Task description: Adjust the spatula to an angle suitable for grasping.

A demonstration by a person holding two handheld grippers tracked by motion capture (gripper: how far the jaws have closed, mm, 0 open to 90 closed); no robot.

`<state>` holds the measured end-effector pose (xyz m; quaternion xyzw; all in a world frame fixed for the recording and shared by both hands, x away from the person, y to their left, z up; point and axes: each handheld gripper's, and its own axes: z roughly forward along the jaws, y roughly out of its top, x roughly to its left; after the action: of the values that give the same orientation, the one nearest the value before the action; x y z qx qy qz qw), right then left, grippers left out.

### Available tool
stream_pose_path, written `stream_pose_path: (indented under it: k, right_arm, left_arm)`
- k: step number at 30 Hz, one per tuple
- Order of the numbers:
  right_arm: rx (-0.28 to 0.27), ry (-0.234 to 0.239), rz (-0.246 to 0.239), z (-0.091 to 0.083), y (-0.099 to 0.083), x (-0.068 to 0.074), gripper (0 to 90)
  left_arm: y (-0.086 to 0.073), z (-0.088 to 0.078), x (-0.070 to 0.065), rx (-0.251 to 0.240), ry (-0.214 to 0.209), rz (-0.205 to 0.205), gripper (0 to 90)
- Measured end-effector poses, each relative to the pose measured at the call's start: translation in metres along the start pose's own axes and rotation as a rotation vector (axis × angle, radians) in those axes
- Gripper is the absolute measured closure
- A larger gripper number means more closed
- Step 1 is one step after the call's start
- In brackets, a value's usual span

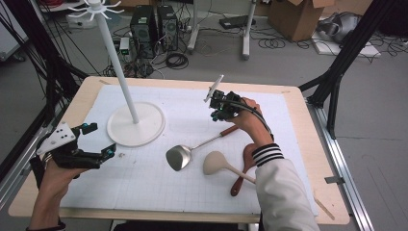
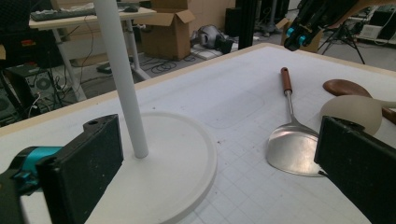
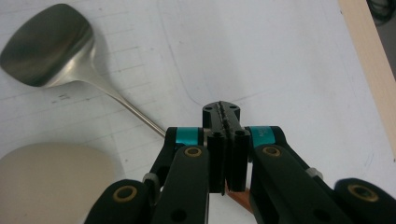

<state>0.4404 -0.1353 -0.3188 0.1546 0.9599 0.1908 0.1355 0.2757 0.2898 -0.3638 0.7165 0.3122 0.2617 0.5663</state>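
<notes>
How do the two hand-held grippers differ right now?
The left gripper has its jaws spread wide with nothing between them; the right gripper has its jaws pressed together. The left one sits low beside the white stand's base; the right one hangs above the metal spatula's brown handle. Both are black with teal accents.

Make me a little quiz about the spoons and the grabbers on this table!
1. True or false: the jaws of the left gripper stand wide open.
2. How many utensils lie on the table? A two, B three, C five.
3. Fill in: the white stand is nearest the ____ gripper.

Key: 1 true. 2 B: the metal spatula, the pale spoon and the dark wooden spoon. 3 left.
</notes>
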Motion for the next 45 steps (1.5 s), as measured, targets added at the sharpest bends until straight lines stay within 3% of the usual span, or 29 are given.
stream_pose_path:
  k: [9, 19, 23, 37, 45]
  right_arm:
    - [0.033, -0.042, 0.185, 0.014, -0.015, -0.023, 89.5]
    - [0.105, -0.065, 0.318, 0.030, -0.032, -0.037, 89.5]
    - [0.140, -0.074, 0.349, 0.037, -0.038, -0.041, 89.5]
    - [0.166, -0.086, 0.420, 0.050, -0.045, -0.051, 89.5]
    - [0.216, -0.083, 0.476, 0.064, -0.051, -0.057, 89.5]
  left_arm:
    - [0.000, -0.002, 0.001, 0.002, 0.006, 0.001, 1.7]
    - [0.000, -0.002, 0.001, 0.002, 0.005, 0.000, 1.7]
    - [-0.001, -0.002, 0.002, 0.002, 0.005, 0.001, 1.7]
    - [-0.002, -0.002, 0.003, 0.006, 0.010, -0.003, 1.7]
    - [-0.002, -0.004, 0.004, 0.003, 0.016, -0.007, 1.7]
